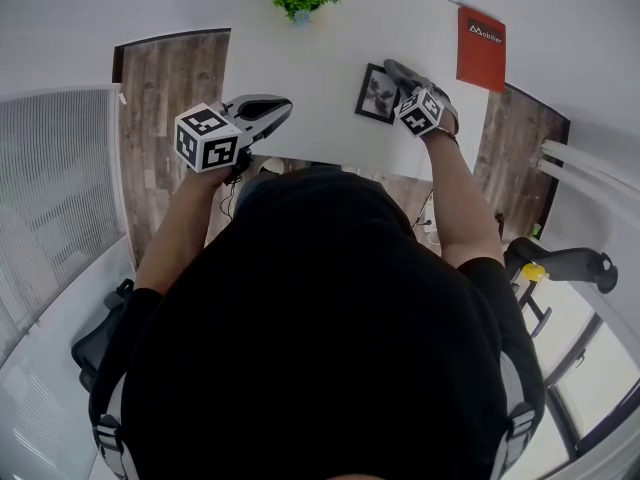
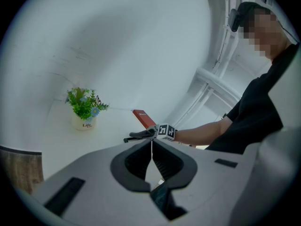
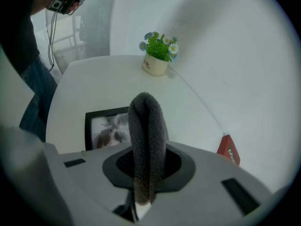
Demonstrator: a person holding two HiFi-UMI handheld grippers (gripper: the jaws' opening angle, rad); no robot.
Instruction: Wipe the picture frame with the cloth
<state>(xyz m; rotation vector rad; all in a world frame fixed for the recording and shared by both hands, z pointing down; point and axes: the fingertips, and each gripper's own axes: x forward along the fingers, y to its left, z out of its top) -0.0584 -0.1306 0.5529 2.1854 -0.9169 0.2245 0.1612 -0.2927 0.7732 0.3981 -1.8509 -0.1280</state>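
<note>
Fig. — My right gripper (image 1: 395, 70), jaws clamped on the cloth (image 3: 146, 135), hangs just right of the flat-lying picture frame (image 3: 104, 128); my left gripper (image 1: 280, 108) — closed on nothing — is farther off.

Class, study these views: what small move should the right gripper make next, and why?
Probably lower the right gripper so the cloth meets the picture frame: the cloth is clamped in its jaws, the frame sits just beyond it, and contact isn't evident.
</note>
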